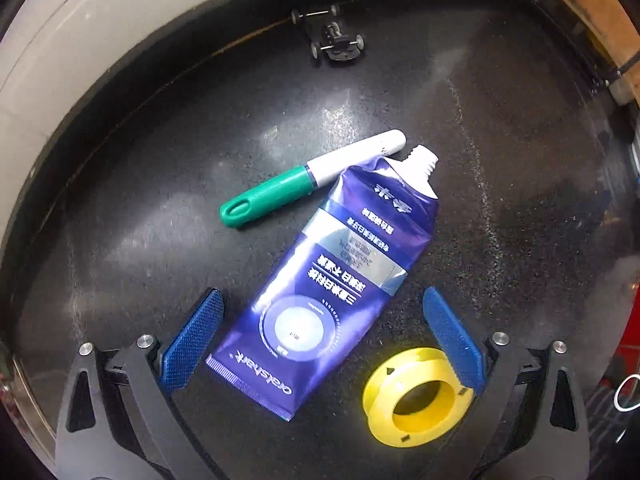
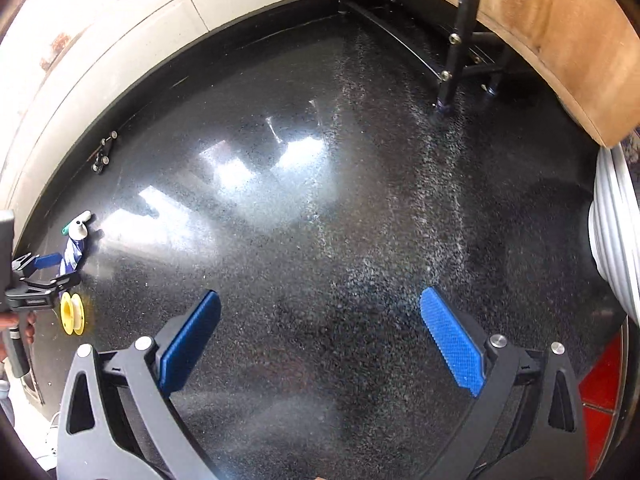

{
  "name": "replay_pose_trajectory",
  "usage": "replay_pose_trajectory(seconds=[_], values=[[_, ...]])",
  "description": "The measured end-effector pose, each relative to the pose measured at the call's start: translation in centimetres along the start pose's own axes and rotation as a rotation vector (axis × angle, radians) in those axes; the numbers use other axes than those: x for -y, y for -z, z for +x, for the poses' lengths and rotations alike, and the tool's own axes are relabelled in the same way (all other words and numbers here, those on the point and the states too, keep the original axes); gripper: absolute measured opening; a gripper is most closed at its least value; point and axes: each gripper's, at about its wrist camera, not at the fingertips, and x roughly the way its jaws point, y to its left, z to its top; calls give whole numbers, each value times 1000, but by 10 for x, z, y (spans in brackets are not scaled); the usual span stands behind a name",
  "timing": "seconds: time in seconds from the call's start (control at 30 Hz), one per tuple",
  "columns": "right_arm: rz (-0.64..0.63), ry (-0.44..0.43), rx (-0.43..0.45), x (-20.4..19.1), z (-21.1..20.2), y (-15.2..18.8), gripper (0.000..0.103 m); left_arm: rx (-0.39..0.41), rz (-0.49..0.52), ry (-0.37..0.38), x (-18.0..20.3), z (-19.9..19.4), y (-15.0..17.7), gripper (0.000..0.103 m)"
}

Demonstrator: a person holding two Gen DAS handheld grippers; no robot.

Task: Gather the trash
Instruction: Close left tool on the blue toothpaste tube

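Observation:
A flattened blue toothpaste tube (image 1: pixel 336 276) with no cap lies on the dark speckled floor (image 1: pixel 140 208). Its crimped end sits between the blue pads of my left gripper (image 1: pixel 322 300), which is open above it. A marker with a green cap (image 1: pixel 304 178) rests just beyond the tube. An empty yellow spool (image 1: pixel 416 398) lies beside the right pad. In the right wrist view my right gripper (image 2: pixel 320 300) is open over bare floor, and the left gripper (image 2: pixel 50 270), tube (image 2: pixel 74 250) and spool (image 2: pixel 73 313) appear at the far left.
A small black wheeled toy chassis (image 1: pixel 334 36) sits near the white wall base (image 1: pixel 60 80). A wooden table top (image 2: pixel 560 40) on black metal legs (image 2: pixel 452 68) stands far right. A grey ribbed bin (image 2: pixel 616 240) and a red patch (image 2: pixel 600 400) are at the right edge.

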Motion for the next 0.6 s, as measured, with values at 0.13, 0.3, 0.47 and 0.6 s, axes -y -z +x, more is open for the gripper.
replay_pose_trajectory(seconds=[0.13, 0.3, 0.47, 0.6], values=[[15, -4, 0, -1, -5, 6, 97, -4, -39, -7, -4, 7, -16, 97], [38, -10, -14, 0, -2, 15, 97, 68, -48, -14, 0, -4, -20, 56], [20, -28, -32, -15, 6, 13, 97, 71, -147, -19, -32, -11, -3, 52], [-54, -50, -38, -47, 10, 6, 97, 73, -307, 3, -79, -16, 19, 51]])
